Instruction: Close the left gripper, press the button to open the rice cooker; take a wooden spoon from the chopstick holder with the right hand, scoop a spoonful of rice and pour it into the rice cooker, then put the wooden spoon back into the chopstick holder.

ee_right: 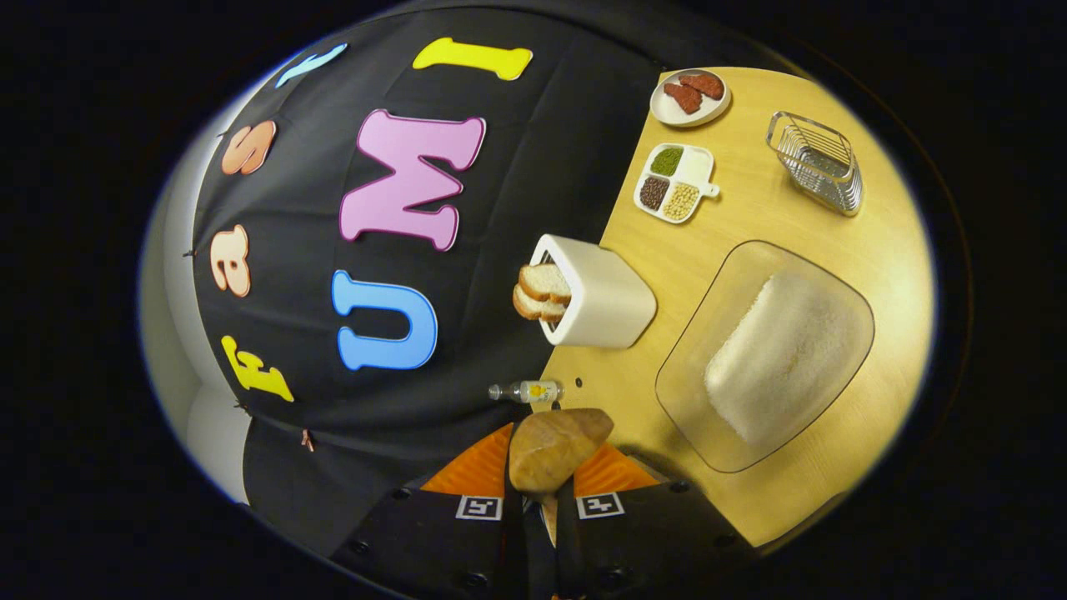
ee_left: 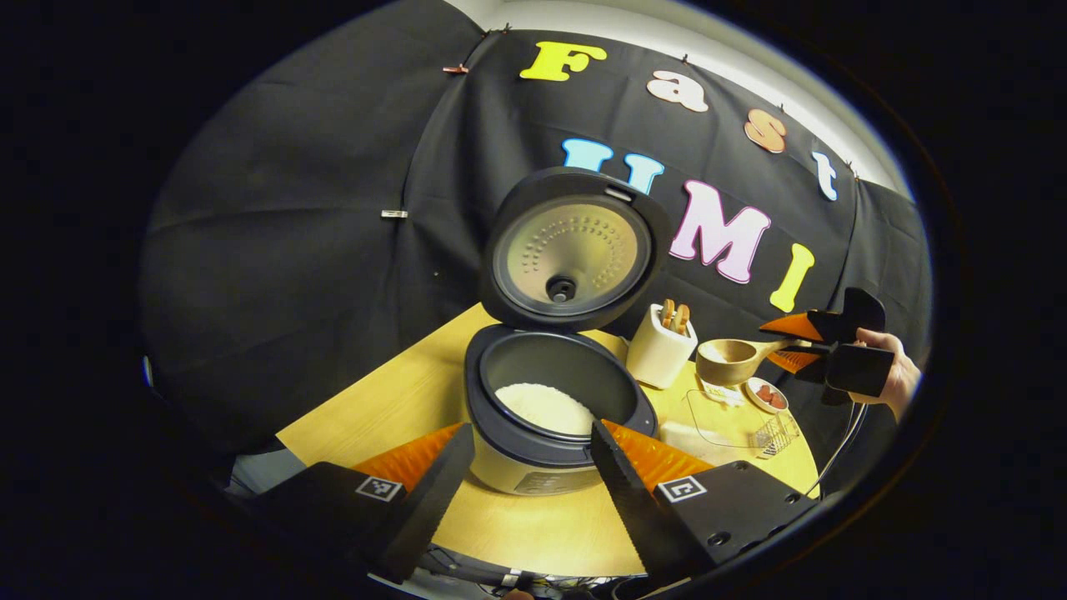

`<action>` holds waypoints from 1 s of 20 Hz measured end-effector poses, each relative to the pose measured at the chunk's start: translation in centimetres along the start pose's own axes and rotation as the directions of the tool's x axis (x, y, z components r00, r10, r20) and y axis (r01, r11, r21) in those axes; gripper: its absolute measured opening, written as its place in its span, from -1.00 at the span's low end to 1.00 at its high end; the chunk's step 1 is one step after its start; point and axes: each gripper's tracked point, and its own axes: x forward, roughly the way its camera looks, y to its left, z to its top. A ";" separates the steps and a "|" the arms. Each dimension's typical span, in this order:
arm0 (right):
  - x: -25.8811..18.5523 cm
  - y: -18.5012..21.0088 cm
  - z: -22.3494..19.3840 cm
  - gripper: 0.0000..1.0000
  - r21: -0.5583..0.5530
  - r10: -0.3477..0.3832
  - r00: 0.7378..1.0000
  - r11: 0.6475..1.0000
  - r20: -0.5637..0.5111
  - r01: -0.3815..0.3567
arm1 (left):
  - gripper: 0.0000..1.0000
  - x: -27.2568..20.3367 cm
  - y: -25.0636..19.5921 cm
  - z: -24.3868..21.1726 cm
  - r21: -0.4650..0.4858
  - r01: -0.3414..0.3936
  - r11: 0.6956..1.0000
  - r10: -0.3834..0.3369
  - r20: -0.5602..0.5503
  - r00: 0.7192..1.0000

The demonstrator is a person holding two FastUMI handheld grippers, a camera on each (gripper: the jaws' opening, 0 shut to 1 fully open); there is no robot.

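Observation:
The rice cooker (ee_left: 550,400) stands open on the wooden table (ee_left: 533,525), its lid (ee_left: 573,248) tilted up and white rice (ee_left: 543,407) lying in the pot. My left gripper (ee_left: 532,427) is open, its fingers spread on either side of the cooker's front. To the right, my right gripper (ee_left: 779,343) is shut on the handle of a wooden spoon (ee_left: 729,360), held in the air beside the white chopstick holder (ee_left: 658,354). The spoon's bowl looks bare. In the right gripper view, the spoon (ee_right: 557,448) sits between my right gripper's (ee_right: 554,467) fingers, near the holder (ee_right: 604,304).
A clear tray with a heap of rice (ee_right: 775,358) lies near the table's edge. Beyond it are a divided dish of beans (ee_right: 671,183), a small plate with red pieces (ee_right: 690,96) and a wire basket (ee_right: 817,162). A small bottle (ee_right: 525,390) stands by the wall.

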 end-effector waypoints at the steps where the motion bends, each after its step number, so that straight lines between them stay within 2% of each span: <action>1: 0.4 0.5 -1.2 -0.65 -0.015 0.004 1.000 1.000 -0.021 -0.004 | 0.91 -0.1 0.5 -0.1 -0.004 -0.009 1.000 0.009 0.001 1.000; 7: 3.1 3.1 -7.7 -0.65 -0.149 0.011 0.992 0.988 -0.129 -0.031 | 0.91 -1.0 2.9 -0.7 -0.041 -0.054 0.998 0.054 -0.009 0.999; 8: 3.8 3.6 -8.5 -0.65 -0.187 0.017 0.991 0.982 -0.134 -0.042 | 0.84 -1.2 3.3 -0.8 -0.044 -0.060 0.997 0.060 -0.012 0.998; 10: 4.6 5.1 -9.7 -0.65 -0.290 0.039 0.990 0.954 -0.134 -0.077 | 0.91 -1.6 4.0 -1.2 -0.045 -0.070 0.997 0.069 -0.021 0.997; 12: 5.4 6.5 -11.1 -0.65 -0.417 0.067 0.989 0.901 -0.135 -0.118 | 0.91 -1.8 4.7 -1.7 -0.049 -0.080 0.996 0.079 -0.033 0.996; 15: 5.8 8.0 -13.7 -0.65 -0.582 0.099 0.983 0.795 -0.153 -0.171 | 0.91 -1.9 5.5 -2.1 -0.064 -0.094 0.994 0.091 -0.044 0.995; 20: 6.9 8.1 -16.6 -0.65 -0.794 0.125 0.978 0.571 -0.166 -0.208 | 0.91 -1.7 6.5 -1.7 -0.070 -0.109 0.992 0.106 -0.040 0.994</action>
